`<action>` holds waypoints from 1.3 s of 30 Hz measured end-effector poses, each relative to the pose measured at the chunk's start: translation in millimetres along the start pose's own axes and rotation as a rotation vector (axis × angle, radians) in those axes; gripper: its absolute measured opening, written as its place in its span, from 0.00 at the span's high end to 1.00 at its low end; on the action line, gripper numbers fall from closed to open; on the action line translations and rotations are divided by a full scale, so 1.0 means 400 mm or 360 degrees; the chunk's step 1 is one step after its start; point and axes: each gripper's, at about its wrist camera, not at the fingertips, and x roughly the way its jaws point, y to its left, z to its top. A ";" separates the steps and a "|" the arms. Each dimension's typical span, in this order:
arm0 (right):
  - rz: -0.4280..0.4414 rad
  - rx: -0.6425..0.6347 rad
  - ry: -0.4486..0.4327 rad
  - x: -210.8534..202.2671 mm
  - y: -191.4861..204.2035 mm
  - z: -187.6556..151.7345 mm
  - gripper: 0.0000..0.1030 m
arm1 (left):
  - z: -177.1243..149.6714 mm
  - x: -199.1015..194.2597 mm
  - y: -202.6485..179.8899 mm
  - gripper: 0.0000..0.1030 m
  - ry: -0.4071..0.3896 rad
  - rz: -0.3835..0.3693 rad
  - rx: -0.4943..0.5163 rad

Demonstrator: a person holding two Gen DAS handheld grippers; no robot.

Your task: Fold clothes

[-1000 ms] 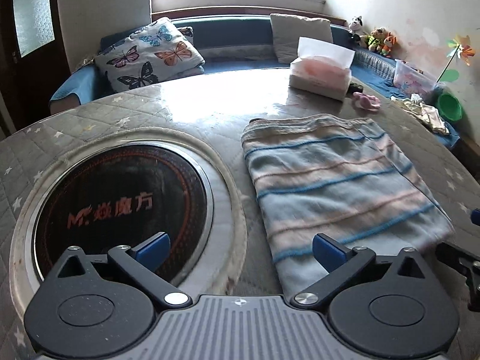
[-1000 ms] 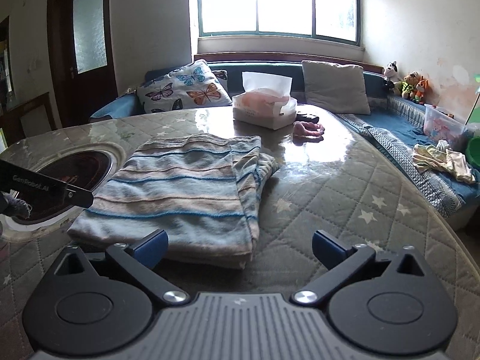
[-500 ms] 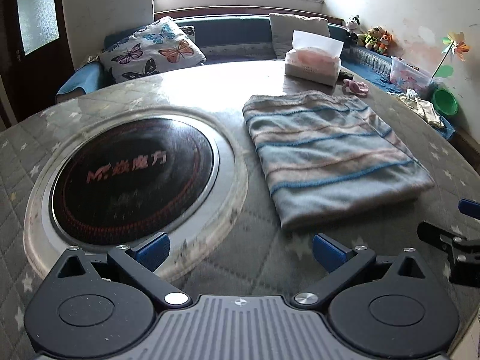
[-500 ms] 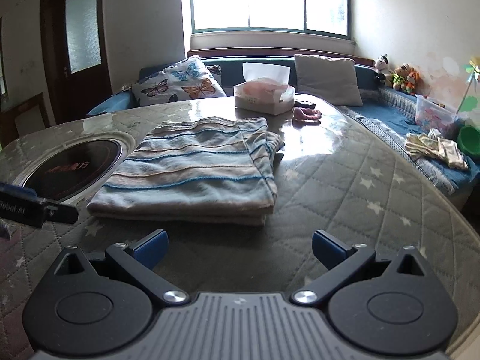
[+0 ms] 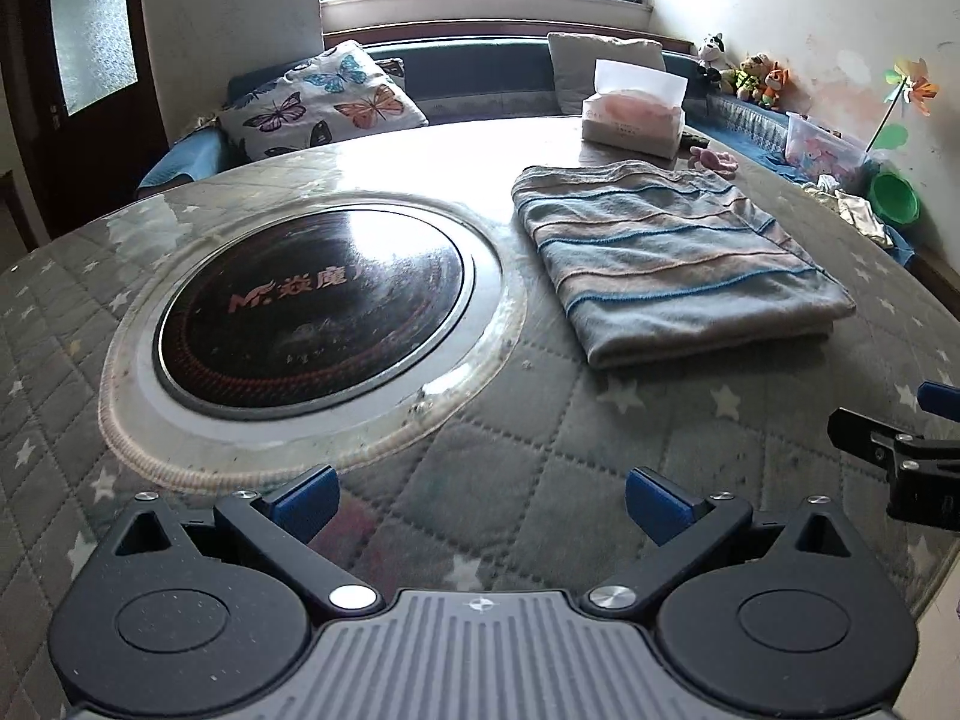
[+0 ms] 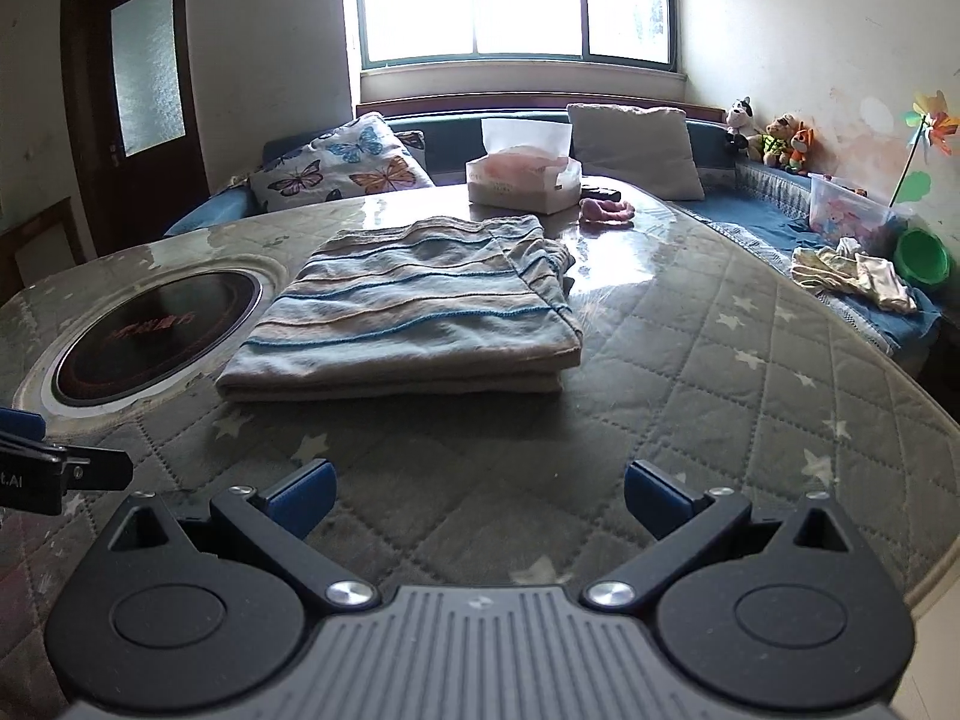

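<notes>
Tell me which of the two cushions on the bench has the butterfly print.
The left cushion, leaning at the bench's left end, carries coloured butterflies on white. The other cushion, behind the tissue box, is plain beige.

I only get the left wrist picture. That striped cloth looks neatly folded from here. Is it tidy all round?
Observer: Not quite. The right wrist view shows the cloth with a bunched flap sticking out at its far right corner.
Operator: And those other tongs poking into my picture's edge?
Observer: The right tongs are open and empty, over the quilt, short of the cloth.
</notes>
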 end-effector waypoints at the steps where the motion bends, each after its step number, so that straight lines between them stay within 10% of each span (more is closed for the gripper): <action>1: 0.0000 0.0000 -0.0001 -0.004 0.003 -0.002 0.00 | -0.006 -0.004 0.002 0.00 -0.0007 0.0002 -0.0004; 39: -0.0075 -0.0060 0.0020 -0.040 0.046 -0.042 0.00 | -0.063 -0.055 -0.022 0.00 -0.0073 0.0031 0.0041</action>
